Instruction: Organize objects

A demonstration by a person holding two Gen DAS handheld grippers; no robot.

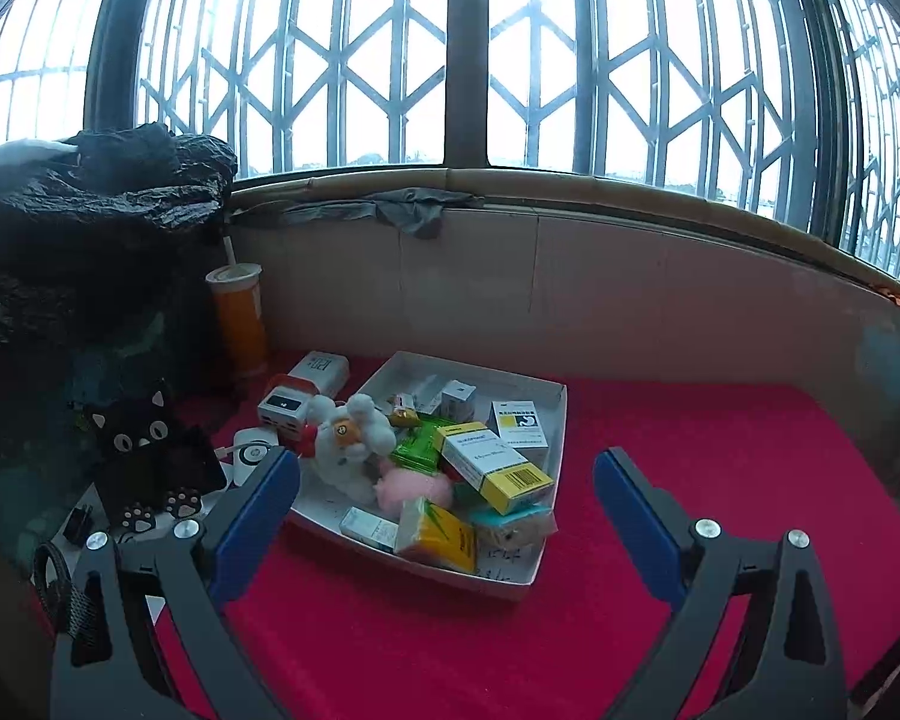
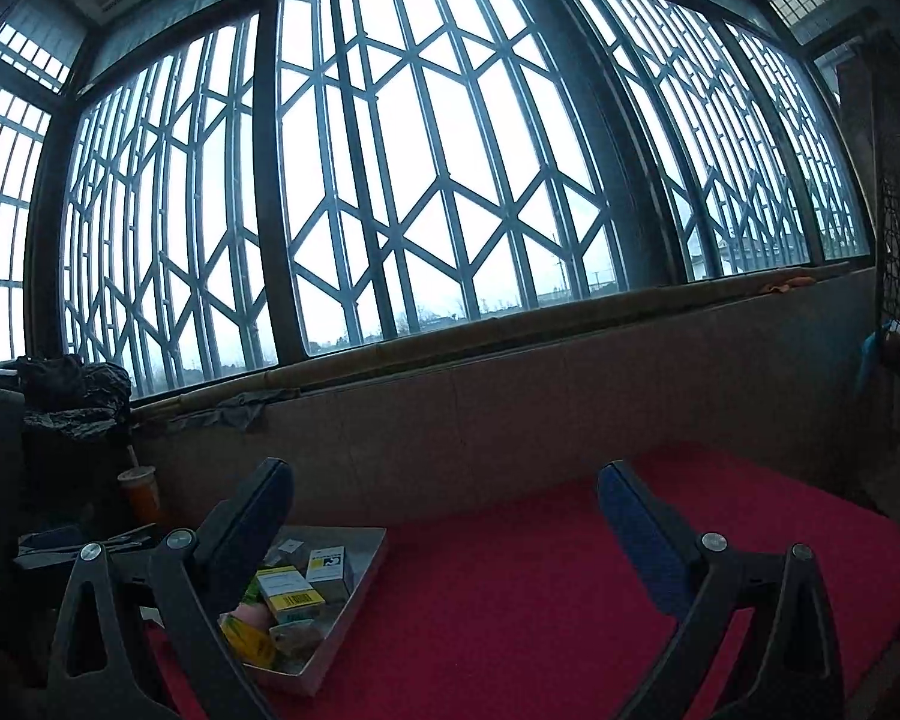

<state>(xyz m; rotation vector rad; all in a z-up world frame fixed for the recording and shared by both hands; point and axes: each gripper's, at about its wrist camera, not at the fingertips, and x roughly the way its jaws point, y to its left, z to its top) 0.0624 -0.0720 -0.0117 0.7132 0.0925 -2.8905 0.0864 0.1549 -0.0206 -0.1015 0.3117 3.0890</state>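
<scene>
A white shallow box (image 1: pixel 555 414) sits on the red table (image 1: pixel 720 450). It holds several medicine cartons, among them a yellow-and-white carton (image 1: pixel 498 468), a yellow tissue pack (image 1: pixel 438 537), a green packet (image 1: pixel 417 447), a pink plush (image 1: pixel 414 489) and a white plush toy (image 1: pixel 351 441) at its left rim. My left gripper (image 1: pixel 447 483) is open and empty, just in front of the box. My right gripper (image 2: pixel 444 495) is open and empty, raised, with the box (image 2: pixel 366 570) low to its left.
Left of the box lie white chargers (image 1: pixel 288 405), a black cat-face case (image 1: pixel 141 444) and an orange drink cup (image 1: pixel 240 318). A black plastic bag (image 1: pixel 90 210) is piled at far left. A wall and barred window (image 1: pixel 450 60) stand behind the table.
</scene>
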